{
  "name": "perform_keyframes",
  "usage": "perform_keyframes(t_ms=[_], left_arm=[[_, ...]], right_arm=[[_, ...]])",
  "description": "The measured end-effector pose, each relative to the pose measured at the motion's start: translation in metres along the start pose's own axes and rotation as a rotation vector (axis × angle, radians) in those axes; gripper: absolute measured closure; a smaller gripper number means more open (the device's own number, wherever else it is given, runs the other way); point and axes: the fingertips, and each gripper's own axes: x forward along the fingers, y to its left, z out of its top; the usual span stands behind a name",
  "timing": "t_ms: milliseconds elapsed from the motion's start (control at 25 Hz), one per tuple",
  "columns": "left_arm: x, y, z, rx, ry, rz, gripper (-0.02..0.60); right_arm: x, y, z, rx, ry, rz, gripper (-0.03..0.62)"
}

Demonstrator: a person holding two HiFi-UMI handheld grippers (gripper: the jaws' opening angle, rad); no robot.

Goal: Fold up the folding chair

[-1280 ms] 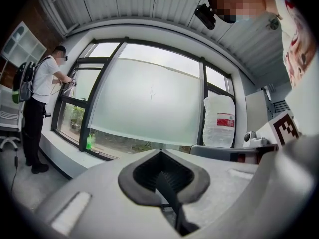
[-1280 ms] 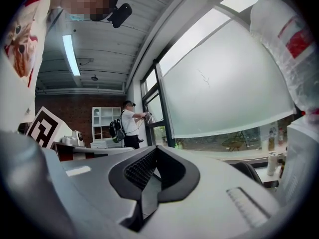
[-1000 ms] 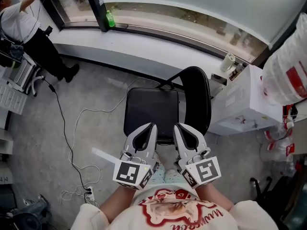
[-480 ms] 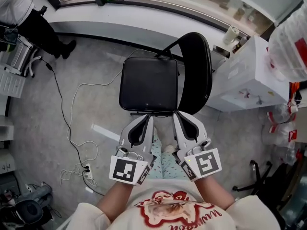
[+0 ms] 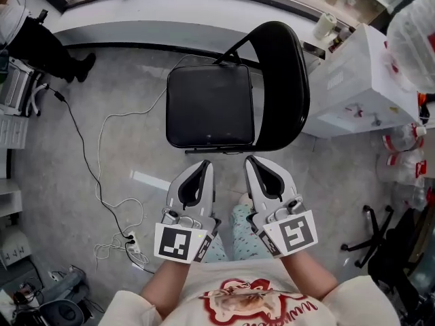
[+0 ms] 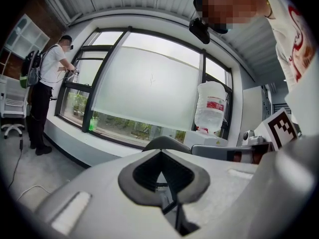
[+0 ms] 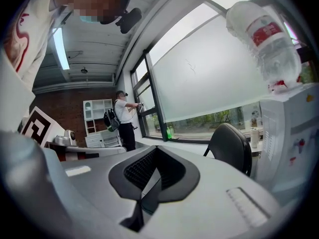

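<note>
So, the folding chair point(image 5: 234, 90) is sitting fully open on the floor point(image 5: 326, 182), dead ahead at 12 o'clock from both grippers in the head view. It's side-on to me: seat point(image 5: 209, 106) toward 11, backrest point(image 5: 285, 80) toward 1, with the backrest's long axis running 12 to 6. The edge nearest me is a side edge of the seat.

The left gripper point(image 5: 202, 163) is at 6 o'clock from the middle of that edge, near it but not touching. The right gripper point(image 5: 251, 158) is at 6 o'clock from the corner where seat meets backrest, so I'd call it the nearer one to the backrest; no contact there either. Both point toward 12, side by side.

Jaws: both pairs are pressed together with nothing in them. Each gripper view shows the tips meeting and only the room beyond, the backrest peeking past the right one at about 2 o'clock.

My read: nothing's folded yet, and closed jaws can't take the seat edge or the backrest, so whichever goes in first would need to spread before it gets there. A white cabinet point(image 5: 353, 80) stands just beside the backrest at 3 o'clock, so that side is tight.
</note>
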Motion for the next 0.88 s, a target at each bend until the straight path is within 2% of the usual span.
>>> perform_keyframes(t_ms=[280, 520, 880], left_arm=[[0.007, 0.033, -0.034, 0.009, 0.049, -0.106, 0.581], [0.012, 0.071, -0.067, 0.01, 0.083, -0.107, 0.581], [0.022, 0.095, -0.115, -0.005, 0.105, -0.103, 0.581]], right_arm=[[0.024, -0.001, -0.039, 0.016, -0.002, -0.12, 0.568], [0.043, 0.011, -0.077, 0.041, 0.017, -0.151, 0.568], [0.063, 0.006, -0.13, 0.058, 0.05, -0.158, 0.568]])
